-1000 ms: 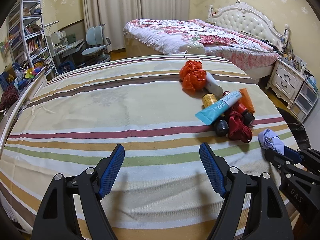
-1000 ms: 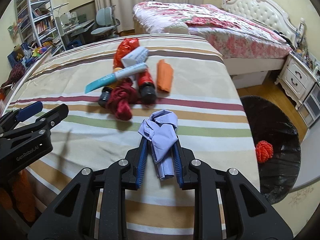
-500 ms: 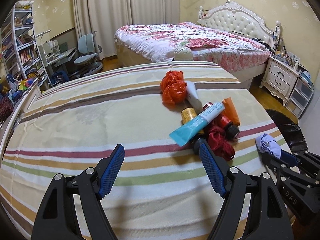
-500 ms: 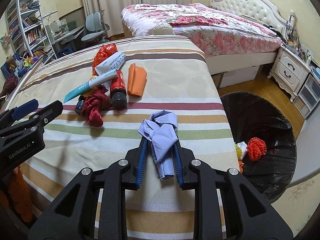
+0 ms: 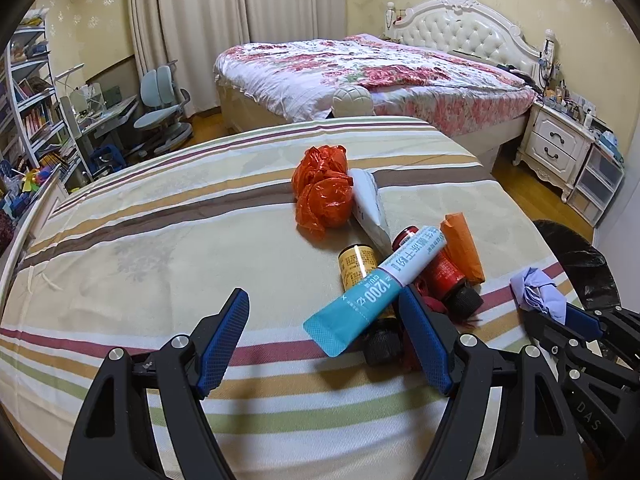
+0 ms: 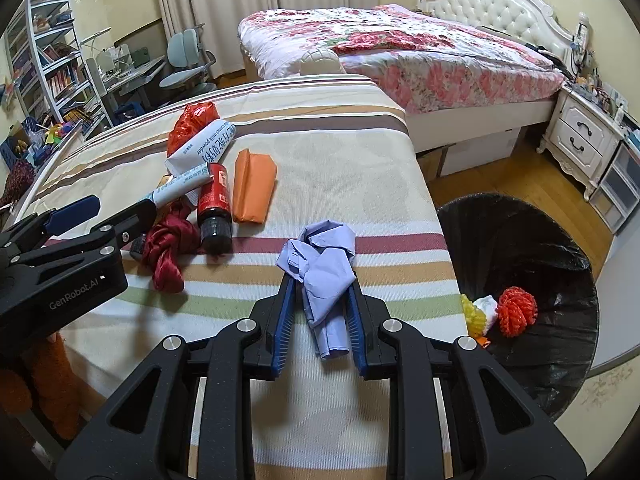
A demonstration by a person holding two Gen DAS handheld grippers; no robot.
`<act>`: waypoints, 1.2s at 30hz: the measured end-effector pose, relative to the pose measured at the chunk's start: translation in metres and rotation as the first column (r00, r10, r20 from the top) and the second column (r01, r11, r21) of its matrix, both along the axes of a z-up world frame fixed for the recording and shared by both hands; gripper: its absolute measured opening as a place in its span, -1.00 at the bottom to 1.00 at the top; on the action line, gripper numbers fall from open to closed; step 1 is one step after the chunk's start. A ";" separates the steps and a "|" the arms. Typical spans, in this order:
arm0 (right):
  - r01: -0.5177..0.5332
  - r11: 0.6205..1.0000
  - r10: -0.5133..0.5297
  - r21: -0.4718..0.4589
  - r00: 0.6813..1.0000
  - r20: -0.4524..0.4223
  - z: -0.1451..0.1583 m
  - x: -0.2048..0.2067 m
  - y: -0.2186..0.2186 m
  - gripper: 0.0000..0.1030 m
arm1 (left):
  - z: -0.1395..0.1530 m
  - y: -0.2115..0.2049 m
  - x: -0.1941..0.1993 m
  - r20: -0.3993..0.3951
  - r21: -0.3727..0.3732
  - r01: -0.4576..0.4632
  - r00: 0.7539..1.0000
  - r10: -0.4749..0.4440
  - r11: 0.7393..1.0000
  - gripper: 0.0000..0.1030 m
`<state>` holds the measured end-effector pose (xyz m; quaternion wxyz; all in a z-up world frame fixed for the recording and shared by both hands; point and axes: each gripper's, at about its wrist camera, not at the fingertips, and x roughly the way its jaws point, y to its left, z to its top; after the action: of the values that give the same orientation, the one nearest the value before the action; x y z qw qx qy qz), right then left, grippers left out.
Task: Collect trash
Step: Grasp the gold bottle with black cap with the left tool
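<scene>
My right gripper [image 6: 320, 280] is shut on a crumpled lilac paper [image 6: 322, 264], held over the striped table's right edge; it also shows in the left wrist view [image 5: 538, 294]. My left gripper [image 5: 326, 312] is open and empty, close to the trash pile: a teal-and-white tube [image 5: 376, 292], a red bottle [image 6: 214, 196], a yellow-labelled bottle [image 5: 356, 264], a dark red cloth [image 6: 168, 248], an orange folded paper [image 6: 254, 186], a white packet [image 6: 206, 144] and an orange plastic bag [image 5: 324, 192]. A black-lined bin [image 6: 532, 240] stands right of the table.
The bin holds a red ball [image 6: 516, 310], a yellow item and white scrap. Beyond the striped table [image 5: 160, 240] stand a floral bed [image 5: 360, 68], a white nightstand [image 5: 560, 148], a desk with chair [image 5: 160, 100] and shelves at far left.
My left gripper moved forward to the pile, its right finger now beside the tube. My right gripper carried the lilac paper rightward, nearer the bin.
</scene>
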<state>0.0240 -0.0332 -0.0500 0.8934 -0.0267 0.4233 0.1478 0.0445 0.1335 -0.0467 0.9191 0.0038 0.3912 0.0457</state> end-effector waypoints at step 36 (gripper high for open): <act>0.002 1.000 -0.002 -0.003 1.000 0.003 -0.001 0.006 0.002 -0.50 | -0.012 0.030 -0.008 -0.071 -0.070 0.008 0.997 -0.013 0.998 -0.51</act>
<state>0.0302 -0.0315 -0.0506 0.8943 -0.0280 0.4221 0.1462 0.0361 0.1637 -0.0589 0.9044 -0.0245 0.4251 0.0271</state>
